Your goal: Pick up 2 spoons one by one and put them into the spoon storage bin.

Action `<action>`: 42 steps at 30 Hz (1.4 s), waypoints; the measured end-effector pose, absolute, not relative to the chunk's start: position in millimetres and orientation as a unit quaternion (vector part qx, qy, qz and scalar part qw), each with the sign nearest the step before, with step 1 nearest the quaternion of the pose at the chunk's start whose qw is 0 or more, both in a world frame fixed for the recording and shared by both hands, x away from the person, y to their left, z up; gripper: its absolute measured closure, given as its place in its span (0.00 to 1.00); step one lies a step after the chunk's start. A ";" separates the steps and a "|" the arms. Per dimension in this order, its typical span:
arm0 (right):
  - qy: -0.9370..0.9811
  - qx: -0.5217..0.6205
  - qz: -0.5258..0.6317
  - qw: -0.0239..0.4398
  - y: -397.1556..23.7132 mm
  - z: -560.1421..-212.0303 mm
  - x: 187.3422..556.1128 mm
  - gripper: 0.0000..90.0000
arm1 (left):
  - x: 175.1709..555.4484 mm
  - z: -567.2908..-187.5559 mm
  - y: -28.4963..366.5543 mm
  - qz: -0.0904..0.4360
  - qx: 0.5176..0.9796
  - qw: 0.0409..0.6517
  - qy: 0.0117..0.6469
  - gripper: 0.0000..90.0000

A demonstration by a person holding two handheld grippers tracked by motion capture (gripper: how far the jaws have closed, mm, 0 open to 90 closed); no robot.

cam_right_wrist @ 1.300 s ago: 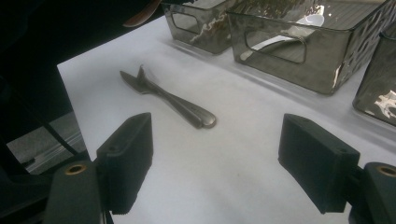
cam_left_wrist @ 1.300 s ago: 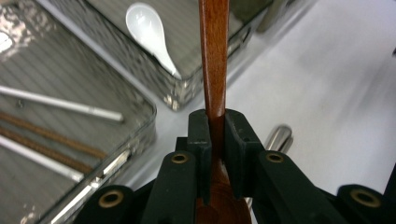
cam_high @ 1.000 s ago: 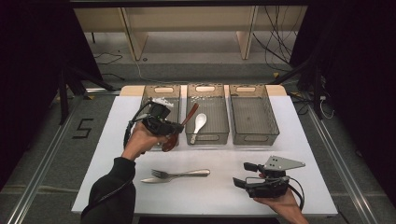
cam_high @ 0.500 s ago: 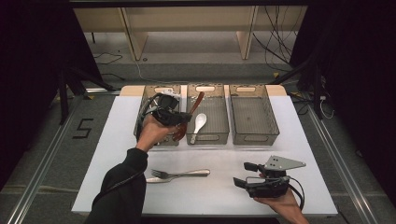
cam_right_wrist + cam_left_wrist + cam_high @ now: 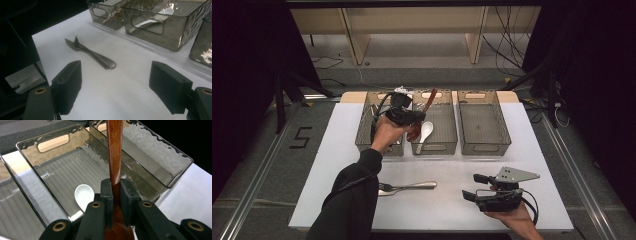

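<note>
A fork (image 5: pixel 407 187) lies on the table (image 5: pixel 332 165) before three bins (image 5: pixel 483 120).

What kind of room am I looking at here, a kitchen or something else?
Probably a lab or recording studio, not a kitchen: a white table ringed by black curtains, loose cables on the floor, and hand-held grippers sorting cutlery into clear bins.

My left hand-held gripper (image 5: pixel 411 119) is matte black, with blocky rectangular pads and brass-coloured rivets at the finger pivots, and a black cable loops off its body. My right hand-held gripper (image 5: pixel 476 187) is the same black build, topped by a grey three-cornered plate with small holes, its cable curling behind the hand. I wear a black long sleeve (image 5: pixel 349 197) on my left arm.
</note>
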State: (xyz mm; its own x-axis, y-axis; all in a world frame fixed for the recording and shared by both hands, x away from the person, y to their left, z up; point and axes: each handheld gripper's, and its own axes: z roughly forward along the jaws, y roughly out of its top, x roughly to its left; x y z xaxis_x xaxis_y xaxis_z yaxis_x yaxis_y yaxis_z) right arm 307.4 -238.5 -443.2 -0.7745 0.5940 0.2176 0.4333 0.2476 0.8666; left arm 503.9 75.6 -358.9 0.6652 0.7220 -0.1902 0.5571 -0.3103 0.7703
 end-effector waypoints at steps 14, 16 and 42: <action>0.787 0.326 0.518 0.075 -237.8 -443.6 307.4 0.30 | 516.4 -367.0 62.3 0.102 0.798 0.432 0.407 0.90; 0.787 0.326 0.518 0.075 -237.6 -443.3 306.9 0.30 | 517.8 -367.0 60.7 0.104 0.797 0.432 0.409 0.90; 0.789 0.322 0.518 0.072 -236.5 -444.2 306.9 0.30 | 524.1 -386.2 52.6 0.115 0.794 0.424 0.421 0.90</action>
State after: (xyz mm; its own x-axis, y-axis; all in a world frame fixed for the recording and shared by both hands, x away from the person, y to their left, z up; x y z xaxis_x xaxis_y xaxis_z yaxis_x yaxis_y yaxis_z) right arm 306.9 -236.5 -444.2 -0.7821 0.5829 0.2205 0.4342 0.2559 0.8637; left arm 524.1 52.6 -386.2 0.6196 0.7652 -0.1748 0.5709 -0.2864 0.7695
